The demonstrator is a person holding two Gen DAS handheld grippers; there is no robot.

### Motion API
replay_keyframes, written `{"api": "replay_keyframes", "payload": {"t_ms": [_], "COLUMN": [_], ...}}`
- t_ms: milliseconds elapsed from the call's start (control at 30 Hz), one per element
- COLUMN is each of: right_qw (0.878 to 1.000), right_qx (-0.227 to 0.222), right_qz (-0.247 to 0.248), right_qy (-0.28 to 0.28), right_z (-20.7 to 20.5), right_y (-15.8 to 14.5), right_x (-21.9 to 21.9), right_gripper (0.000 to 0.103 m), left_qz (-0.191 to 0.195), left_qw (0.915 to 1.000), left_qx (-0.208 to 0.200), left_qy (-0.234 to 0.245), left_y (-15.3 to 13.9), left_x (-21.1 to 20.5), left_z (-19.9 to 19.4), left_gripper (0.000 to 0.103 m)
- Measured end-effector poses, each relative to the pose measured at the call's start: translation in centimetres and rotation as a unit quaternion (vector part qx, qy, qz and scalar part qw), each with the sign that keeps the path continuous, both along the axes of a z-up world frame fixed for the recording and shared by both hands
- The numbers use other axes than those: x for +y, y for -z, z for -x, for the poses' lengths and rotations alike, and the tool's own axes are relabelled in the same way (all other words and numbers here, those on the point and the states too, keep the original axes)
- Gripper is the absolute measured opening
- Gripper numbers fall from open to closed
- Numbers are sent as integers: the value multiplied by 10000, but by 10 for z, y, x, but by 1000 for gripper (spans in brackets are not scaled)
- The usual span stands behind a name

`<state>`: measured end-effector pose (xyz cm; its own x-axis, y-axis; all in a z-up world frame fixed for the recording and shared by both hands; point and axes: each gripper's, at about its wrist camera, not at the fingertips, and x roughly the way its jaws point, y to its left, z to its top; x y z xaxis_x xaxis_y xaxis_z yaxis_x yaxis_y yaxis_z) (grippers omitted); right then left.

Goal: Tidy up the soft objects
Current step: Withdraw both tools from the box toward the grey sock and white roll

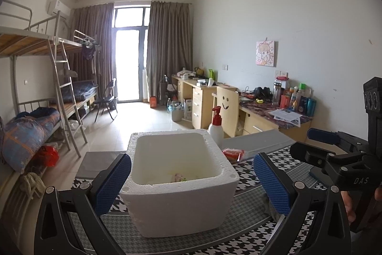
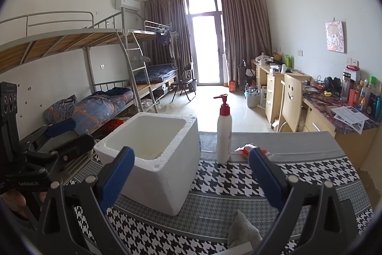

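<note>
1. Dead centre on the surface, which has a black-and-white houndstooth cloth on it, sits a white foam box with its top open. From the left wrist camera it fills the gap between the blue pads.
2. Left gripper has its jaws spread wide, nothing between them but the box further out. Neither pad looks to be touching the foam.
3. Down inside the box, at about 6 o'clock on its floor, there's a small soft bundle, pinkish with a bit of yellow-green. Can't make out what it is exactly.
4. Right gripper is also spread wide and empty. The box is at about 10 o'clock from it.
5. Grey cloth, crumpled, lies on the surface at roughly 5 o'clock in the right wrist view, just inside the right-hand pad.
6. White pump bottle with a red top stands upright at 12 o'clock from the right gripper, just beside the box but not touching it.
7. Red-and-white packet lies just past the bottle at 1 o'clock, partly hidden behind the right pad.
8. Each camera catches the other gripper at the edge of its frame, with a bit of hand on the handle.
</note>
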<state>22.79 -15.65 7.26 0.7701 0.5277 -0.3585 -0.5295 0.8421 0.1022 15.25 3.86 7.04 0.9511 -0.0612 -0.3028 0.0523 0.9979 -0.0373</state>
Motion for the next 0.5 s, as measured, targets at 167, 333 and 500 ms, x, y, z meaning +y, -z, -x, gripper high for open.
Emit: {"api": "replay_keyframes", "payload": {"t_ms": [167, 333, 500], "right_qw": [10000, 10000, 9999], "right_qx": [-31, 0, -48], "right_qz": [14, -1, 32], "right_qy": [52, 62, 116], "right_z": [3, 3, 7], "right_y": [0, 2, 4], "right_x": [-2, -4, -8], "right_gripper": [98, 98, 98], "left_qz": [90, 117, 108], "left_qw": [9999, 9998, 9997], "left_qx": [37, -16, -15], "left_qy": [94, 166, 200], "left_y": [6, 8, 10], "left_x": [1, 0, -3], "left_z": [2, 7, 11], "left_gripper": [102, 102, 102]}}
